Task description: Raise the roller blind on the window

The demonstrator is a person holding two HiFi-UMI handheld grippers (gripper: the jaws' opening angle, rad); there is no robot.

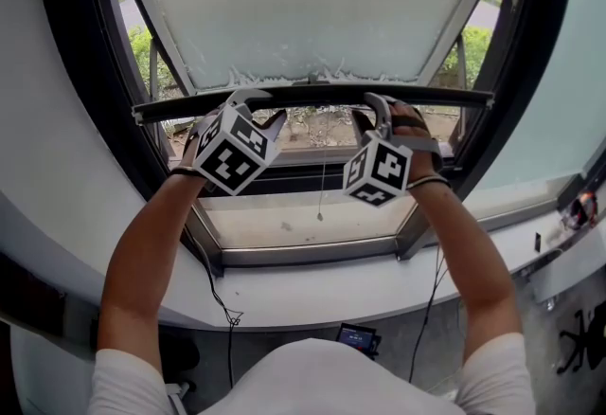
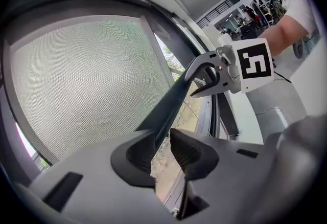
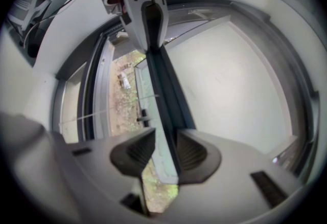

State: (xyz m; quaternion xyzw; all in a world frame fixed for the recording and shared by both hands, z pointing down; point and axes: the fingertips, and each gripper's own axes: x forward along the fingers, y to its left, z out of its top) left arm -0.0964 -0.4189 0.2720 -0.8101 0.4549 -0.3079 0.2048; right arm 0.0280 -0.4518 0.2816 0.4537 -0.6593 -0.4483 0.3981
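Note:
The pale roller blind [image 1: 322, 6] covers most of the window and ends in a dark bottom bar [image 1: 312, 96]. My left gripper [image 1: 258, 116] grips the bar left of centre and my right gripper [image 1: 374, 112] grips it right of centre, both from below. In the left gripper view the bar [image 2: 171, 103] runs in between my left gripper's [image 2: 162, 152] pads, and the right gripper [image 2: 202, 77] clamps it farther along. In the right gripper view the bar [image 3: 166, 90] passes between my right gripper's [image 3: 166, 152] pads up to the left gripper [image 3: 148, 39].
A black window frame [image 1: 66, 72] surrounds the glass, with a white sill [image 1: 312, 224] below. A thin cord [image 1: 322, 186] hangs from the bar's middle. Cables [image 1: 222, 299] trail down the wall under the sill. Shrubs [image 1: 142, 48] and bare ground show outside.

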